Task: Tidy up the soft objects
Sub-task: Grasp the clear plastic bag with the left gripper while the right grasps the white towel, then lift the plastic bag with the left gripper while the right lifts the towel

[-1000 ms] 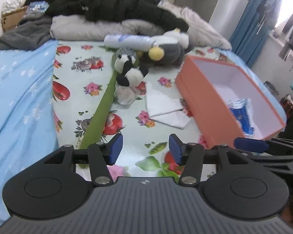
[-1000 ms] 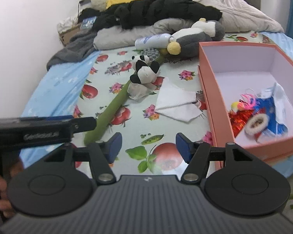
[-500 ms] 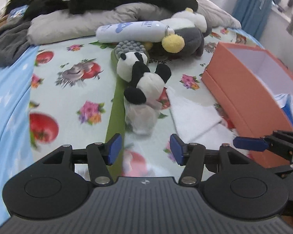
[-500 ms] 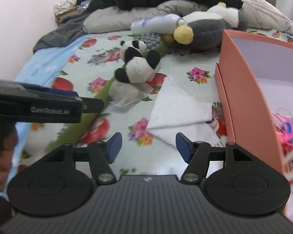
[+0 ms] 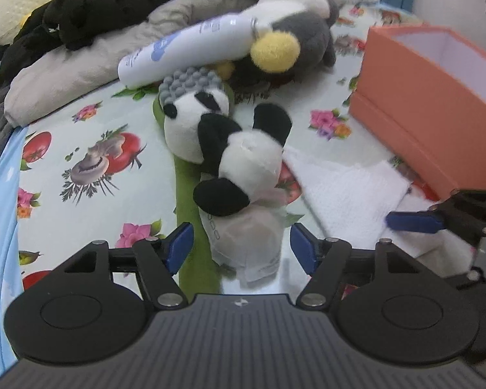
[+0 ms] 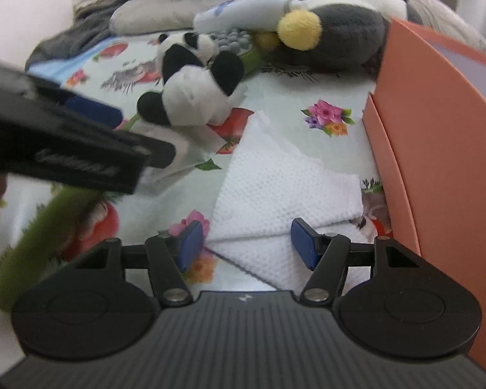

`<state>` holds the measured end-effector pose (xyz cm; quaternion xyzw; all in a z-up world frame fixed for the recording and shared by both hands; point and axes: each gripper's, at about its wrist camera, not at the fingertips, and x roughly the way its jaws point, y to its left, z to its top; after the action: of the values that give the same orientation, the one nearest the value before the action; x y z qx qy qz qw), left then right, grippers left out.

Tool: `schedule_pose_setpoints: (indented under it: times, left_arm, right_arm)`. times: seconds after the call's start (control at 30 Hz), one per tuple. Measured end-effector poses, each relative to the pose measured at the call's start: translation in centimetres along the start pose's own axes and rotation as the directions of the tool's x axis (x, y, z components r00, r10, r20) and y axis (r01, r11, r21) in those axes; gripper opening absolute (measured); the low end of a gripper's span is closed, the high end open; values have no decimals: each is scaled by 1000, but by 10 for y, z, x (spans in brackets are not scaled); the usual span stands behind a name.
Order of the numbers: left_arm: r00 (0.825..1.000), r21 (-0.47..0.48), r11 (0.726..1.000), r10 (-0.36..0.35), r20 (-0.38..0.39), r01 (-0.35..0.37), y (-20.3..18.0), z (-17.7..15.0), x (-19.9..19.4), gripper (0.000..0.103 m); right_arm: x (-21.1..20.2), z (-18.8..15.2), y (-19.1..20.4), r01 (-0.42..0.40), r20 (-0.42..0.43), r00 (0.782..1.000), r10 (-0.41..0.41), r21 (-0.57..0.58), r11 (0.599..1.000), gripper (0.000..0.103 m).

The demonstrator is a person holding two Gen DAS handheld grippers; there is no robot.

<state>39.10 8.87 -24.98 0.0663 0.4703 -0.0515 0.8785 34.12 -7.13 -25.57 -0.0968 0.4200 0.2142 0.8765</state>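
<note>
A black-and-white panda plush (image 5: 239,159) lies on the flowered bedsheet, with a translucent bag (image 5: 246,243) at its lower end. My left gripper (image 5: 241,248) is open, its blue pads on either side of that bag. The panda also shows in the right wrist view (image 6: 194,94). My right gripper (image 6: 246,243) is open and empty over a folded white cloth (image 6: 285,188). A grey penguin plush (image 5: 295,39) lies behind. An orange box (image 5: 437,97) stands at the right.
A white bottle (image 5: 191,48) leans by the penguin, next to a grey bumpy item (image 5: 191,84). A long green plush strip (image 5: 191,210) runs under the panda. Dark and grey clothes (image 5: 81,48) pile up at the back. The left gripper's arm (image 6: 64,152) crosses the right wrist view.
Both grippers have moved forward and lower. The left one now has the panda's bag between its open pads. The right one has closed in on the white cloth.
</note>
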Motion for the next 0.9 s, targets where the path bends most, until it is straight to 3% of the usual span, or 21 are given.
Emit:
schedule_pose_setpoints:
  times: [0.1,0.17,0.27,0.43,0.9]
  left_arm:
    - [1000,-14,1000,19,-5,-19,-2,0,8,70]
    - [999,0,999,49,-7,-49,-7,2,9,65]
    - [998,-3,998,69,-13,-69,-11,4,9,48]
    - [998,-59,997,53,-33,-55,-13,0,4,37]
    - [1000,-245,969,8,-3,-8,-25,-39,-69,35]
  right_arm:
    - [-1,-1,2,4,3,1000,-4,-31,999,57]
    - [-1,-1,-2,10,4,1000,-10,-14,1000,40]
    - [-2,1,-6,39,7,999,-39,-4,999,17]
    - [-5,3,-13,29,-20,999,-28,23,999,12]
    - [-55,-27,0,12,-32,999,-11,14,1000,11]
